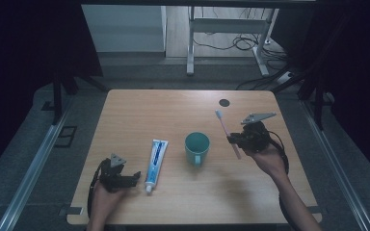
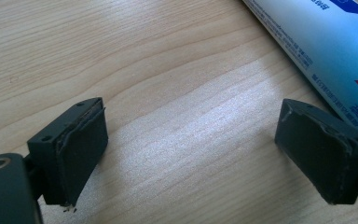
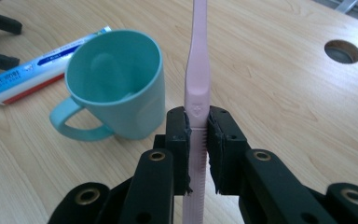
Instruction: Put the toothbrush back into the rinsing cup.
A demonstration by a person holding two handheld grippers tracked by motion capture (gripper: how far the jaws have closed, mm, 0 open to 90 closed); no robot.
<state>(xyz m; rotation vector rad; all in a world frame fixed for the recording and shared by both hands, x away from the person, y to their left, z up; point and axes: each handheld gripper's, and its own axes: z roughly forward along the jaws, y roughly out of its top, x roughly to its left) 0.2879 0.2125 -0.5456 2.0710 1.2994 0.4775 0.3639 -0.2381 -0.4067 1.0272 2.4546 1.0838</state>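
My right gripper (image 1: 233, 140) (image 3: 197, 154) is shut on a pink toothbrush (image 1: 227, 133) (image 3: 196, 79), gripping its handle, with the brush head pointing away toward the table's far side. A teal mug (image 1: 197, 147) (image 3: 115, 81) stands upright just left of it, its handle toward the person. A blue-and-white toothpaste tube (image 1: 155, 159) (image 2: 328, 44) (image 3: 37, 70) lies left of the mug, cap toward the front edge. My left gripper (image 1: 136, 178) (image 2: 193, 154) rests low by the tube's cap end, its jaws wide apart over bare wood with nothing between them.
The wooden table (image 1: 139, 115) has a round dark cable hole (image 1: 224, 102) (image 3: 342, 50) near its far right edge. Beyond the table stand a desk frame and cables on the floor. Bare wood lies across the far half.
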